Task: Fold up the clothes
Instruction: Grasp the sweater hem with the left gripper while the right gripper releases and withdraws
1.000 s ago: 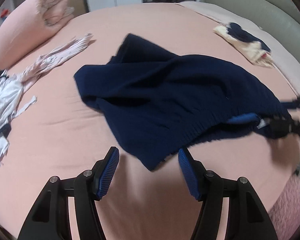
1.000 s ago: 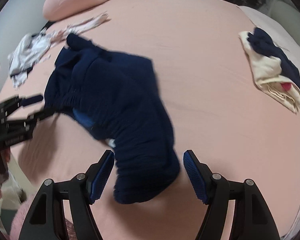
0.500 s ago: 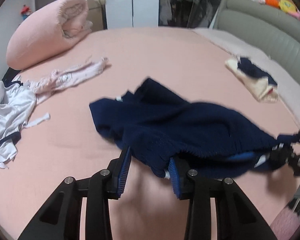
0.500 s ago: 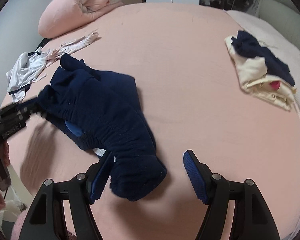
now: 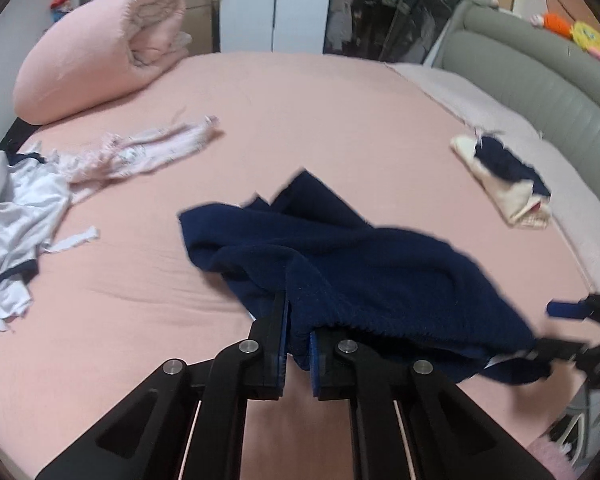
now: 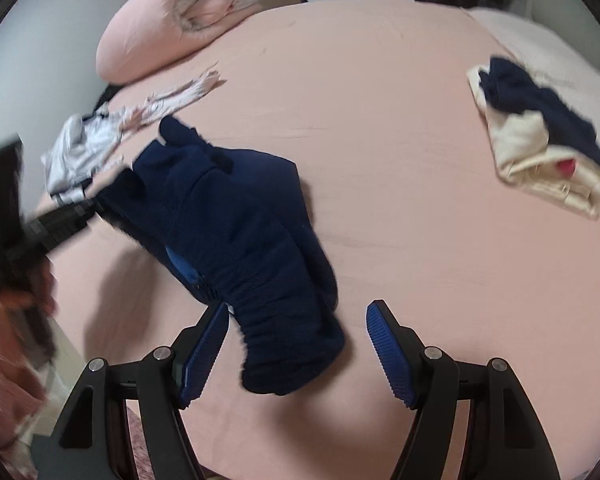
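**Left grip on sweater hem; right claw spread**

Left gripper (image 5: 296, 336) clamped on near edge of navy sweater (image 5: 360, 264), fabric pinched between pads. Right gripper (image 6: 296, 356) spread wide, straddling crumpled near end of sweater (image 6: 236, 236) without pinching it. Sweater bunched mid-bed on pink sheet (image 5: 300, 112). Rolled pink duvet (image 5: 100, 64) far left; white garment (image 5: 16, 224) left; cream-and-navy pile (image 6: 540, 152) far right.
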`<action>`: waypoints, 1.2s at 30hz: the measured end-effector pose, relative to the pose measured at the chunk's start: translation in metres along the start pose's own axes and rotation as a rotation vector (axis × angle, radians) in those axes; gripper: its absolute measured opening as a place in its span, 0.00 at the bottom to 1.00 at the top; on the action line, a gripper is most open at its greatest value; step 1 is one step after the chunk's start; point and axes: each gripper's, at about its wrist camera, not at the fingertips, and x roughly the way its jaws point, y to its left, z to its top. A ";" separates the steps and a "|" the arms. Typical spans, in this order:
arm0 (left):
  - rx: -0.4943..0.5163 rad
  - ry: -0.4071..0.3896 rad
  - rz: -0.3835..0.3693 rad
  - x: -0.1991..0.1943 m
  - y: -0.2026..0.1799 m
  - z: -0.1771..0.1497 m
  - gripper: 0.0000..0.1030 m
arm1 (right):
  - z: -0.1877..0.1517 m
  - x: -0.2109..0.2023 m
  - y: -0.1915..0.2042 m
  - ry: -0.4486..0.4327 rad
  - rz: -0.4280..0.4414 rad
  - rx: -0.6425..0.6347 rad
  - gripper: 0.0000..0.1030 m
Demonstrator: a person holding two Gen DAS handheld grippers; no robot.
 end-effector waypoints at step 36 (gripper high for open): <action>-0.205 -0.093 -0.073 -0.099 0.017 0.003 0.07 | -0.022 -0.026 0.000 -0.038 -0.165 -0.050 0.69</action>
